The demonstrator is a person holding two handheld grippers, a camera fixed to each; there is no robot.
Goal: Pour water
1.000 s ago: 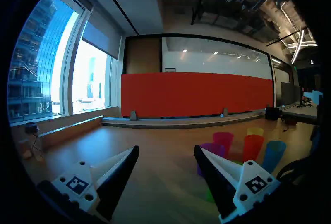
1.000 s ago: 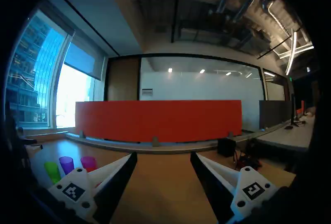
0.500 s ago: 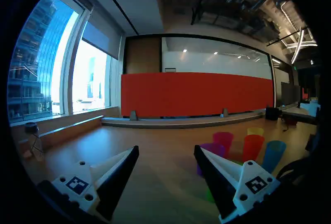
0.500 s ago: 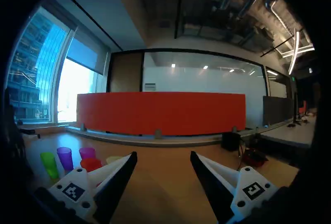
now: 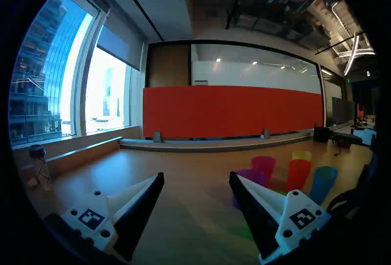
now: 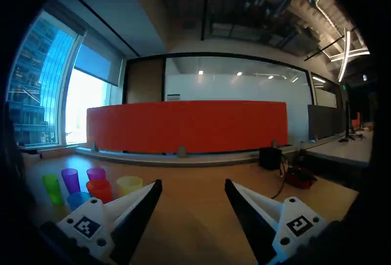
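Coloured plastic cups (image 5: 299,173) stand upright ahead-right of the left gripper (image 5: 196,176) and ahead-left of the right gripper (image 6: 192,183); both fingers-spread, empty; left looks nearer.

Green cup (image 6: 51,189), purple cup (image 6: 71,180), orange cup (image 6: 100,190), yellow cup (image 6: 128,185), red partition (image 6: 185,125).
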